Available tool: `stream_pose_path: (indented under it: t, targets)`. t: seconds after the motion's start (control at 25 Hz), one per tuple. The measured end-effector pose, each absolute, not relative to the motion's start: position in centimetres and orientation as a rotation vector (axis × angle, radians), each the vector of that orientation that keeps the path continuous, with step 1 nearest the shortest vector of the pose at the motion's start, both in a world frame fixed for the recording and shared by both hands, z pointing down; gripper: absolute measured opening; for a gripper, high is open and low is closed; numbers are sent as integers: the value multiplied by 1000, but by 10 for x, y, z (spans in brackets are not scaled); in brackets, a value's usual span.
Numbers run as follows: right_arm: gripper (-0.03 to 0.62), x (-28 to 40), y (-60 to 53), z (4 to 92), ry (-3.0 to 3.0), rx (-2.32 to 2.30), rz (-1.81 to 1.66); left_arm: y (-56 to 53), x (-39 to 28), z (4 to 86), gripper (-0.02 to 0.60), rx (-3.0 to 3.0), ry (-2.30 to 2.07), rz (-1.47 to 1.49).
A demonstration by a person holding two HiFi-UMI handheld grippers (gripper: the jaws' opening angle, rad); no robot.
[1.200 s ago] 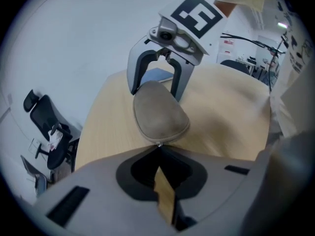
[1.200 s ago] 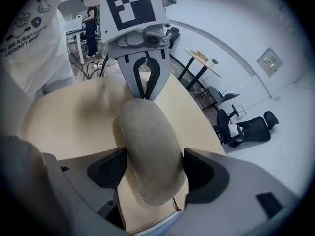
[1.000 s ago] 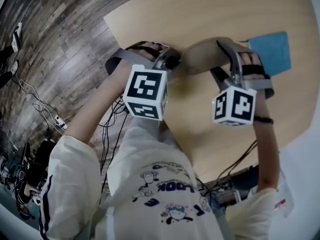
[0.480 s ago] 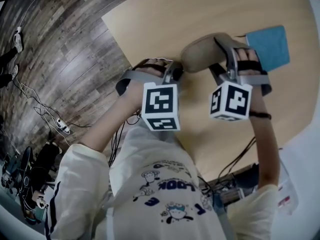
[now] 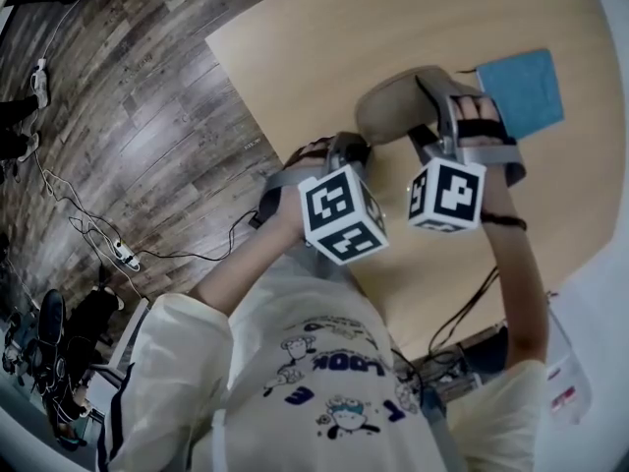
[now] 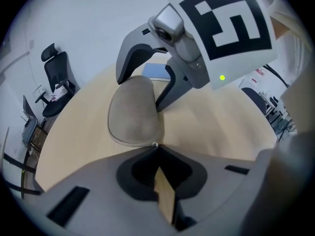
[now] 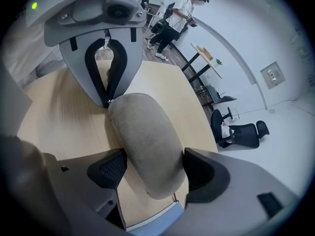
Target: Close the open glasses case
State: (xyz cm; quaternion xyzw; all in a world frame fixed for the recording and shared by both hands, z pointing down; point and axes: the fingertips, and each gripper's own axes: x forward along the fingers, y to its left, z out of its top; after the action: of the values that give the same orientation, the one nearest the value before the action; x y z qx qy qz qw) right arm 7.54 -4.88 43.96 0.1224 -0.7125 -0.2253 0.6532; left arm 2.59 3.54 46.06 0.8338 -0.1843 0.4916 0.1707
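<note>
The glasses case (image 5: 393,101) is a grey-tan suede shell lying on the light wood table (image 5: 324,28). Its lid sits down on its base, and a thin seam shows along the rim in the left gripper view (image 6: 134,113). My right gripper (image 5: 437,116) straddles the case's far half, and both pads press on its sides (image 7: 152,168). My left gripper (image 5: 349,150) is shut with nothing between its jaws. Its joined tips (image 6: 155,145) sit at the case's near end, touching it or nearly so. The right gripper view shows those tips (image 7: 108,102) against the case (image 7: 145,141).
A blue cloth (image 5: 521,91) lies flat on the table just right of the case, beside the right hand. The table edge (image 5: 246,96) runs close to the left gripper, with dark plank floor and cables (image 5: 108,244) below. Office chairs (image 6: 54,82) stand beyond the table.
My left gripper has swung right along the table edge to the case's near end and rolled, so its marker cube now faces differently. The right gripper and case have stayed put.
</note>
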Motion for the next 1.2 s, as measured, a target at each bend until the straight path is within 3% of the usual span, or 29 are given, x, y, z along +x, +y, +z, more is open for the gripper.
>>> stream_pose_path:
  t: [0.2, 0.32, 0.44, 0.6, 0.64, 0.68, 0.72, 0.8, 0.88, 1.2]
  targets:
    - [351, 78, -43, 442, -1725, 369, -445, 33, 19, 465, 2, 2277, -636, 1216]
    - [351, 85, -36, 426, -1846, 532, -257, 34, 15, 462, 9, 2270, -663, 1175]
    - [351, 90, -35, 391, -1937, 737, -95, 37, 4, 458, 57, 2258, -702, 1169]
    - [347, 93, -27, 357, -2082, 1097, 163, 35, -11, 441, 58, 2225, -839, 1080]
    - [333, 93, -24, 351, -2108, 1185, 231, 30, -11, 431, 58, 2234, -878, 1033]
    - [270, 93, -21, 343, -2124, 1279, 285, 25, -11, 419, 57, 2249, -916, 982]
    - [165, 93, -20, 334, -2134, 1382, 328, 18, -9, 405, 57, 2266, -950, 932]
    - [71, 96, -17, 315, -2139, 1555, 381, 3, -5, 374, 52, 2311, -1015, 841]
    - [39, 99, -14, 298, -2145, 1673, 388, -13, -1, 339, 35, 2383, -1079, 769]
    - [29, 105, -5, 235, -2139, 1977, 326, -37, 11, 248, 8, 2552, -1264, 549]
